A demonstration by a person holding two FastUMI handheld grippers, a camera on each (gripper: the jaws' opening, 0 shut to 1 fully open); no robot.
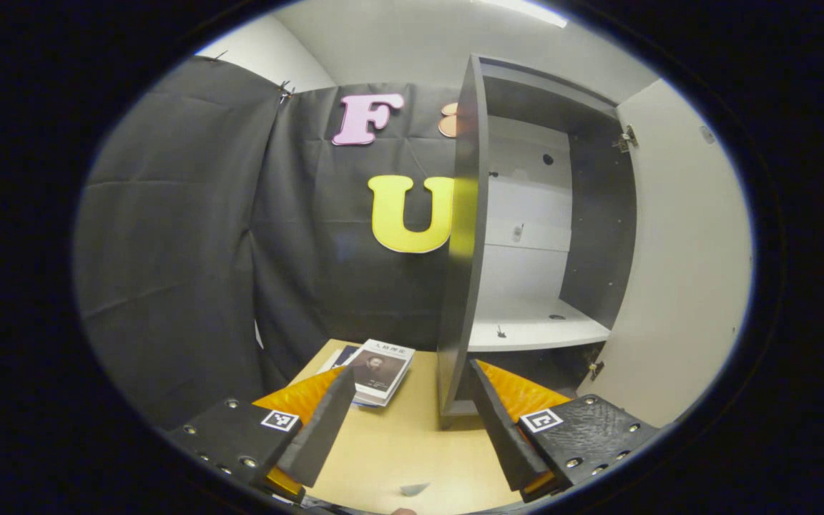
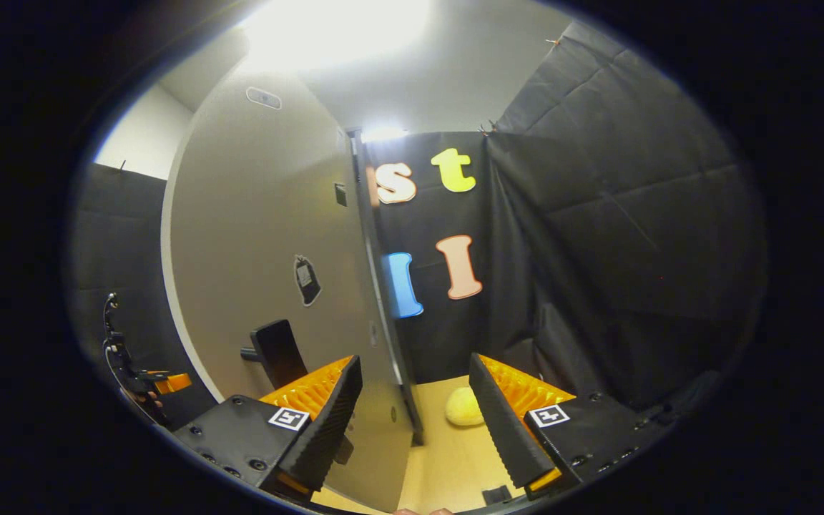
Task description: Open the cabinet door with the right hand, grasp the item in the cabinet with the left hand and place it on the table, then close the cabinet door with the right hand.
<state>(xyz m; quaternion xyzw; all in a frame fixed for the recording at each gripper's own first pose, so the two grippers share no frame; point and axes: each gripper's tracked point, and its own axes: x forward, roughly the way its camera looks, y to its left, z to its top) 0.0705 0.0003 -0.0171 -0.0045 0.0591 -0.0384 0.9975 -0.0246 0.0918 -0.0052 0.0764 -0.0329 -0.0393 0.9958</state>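
The cabinet door (image 1: 677, 243) stands swung wide, and the shelf (image 1: 537, 325) inside the cabinet (image 1: 526, 214) looks bare, so you appear to be at the last step: closing the door with your right hand. A book (image 1: 381, 370) lies on the wooden table (image 1: 405, 443) to the left of the cabinet's side panel; I judge this to be the item taken out, though I cannot be sure. A yellow rounded object (image 2: 464, 408) also sits on the table on the far side of the door, and I cannot tell what it is.

Your left gripper (image 1: 412, 422) is spread apart and holds nothing. The book lies ahead of it and a little to the left, just past the tip of its left finger and not touching it.

Your right gripper (image 2: 415, 415) is likewise parted and empty. The door's free edge (image 2: 383, 300) runs up between its two fingers, with the door face and its dark handle (image 2: 277, 352) off to the left of the left finger. Neither finger presses on the door as far as I can see.

For the next move, you need contact with the door, either on the handle or flat against its face, and then a steady swing toward the cabinet front. Keep your left gripper clear of the opening so the door does not catch it.
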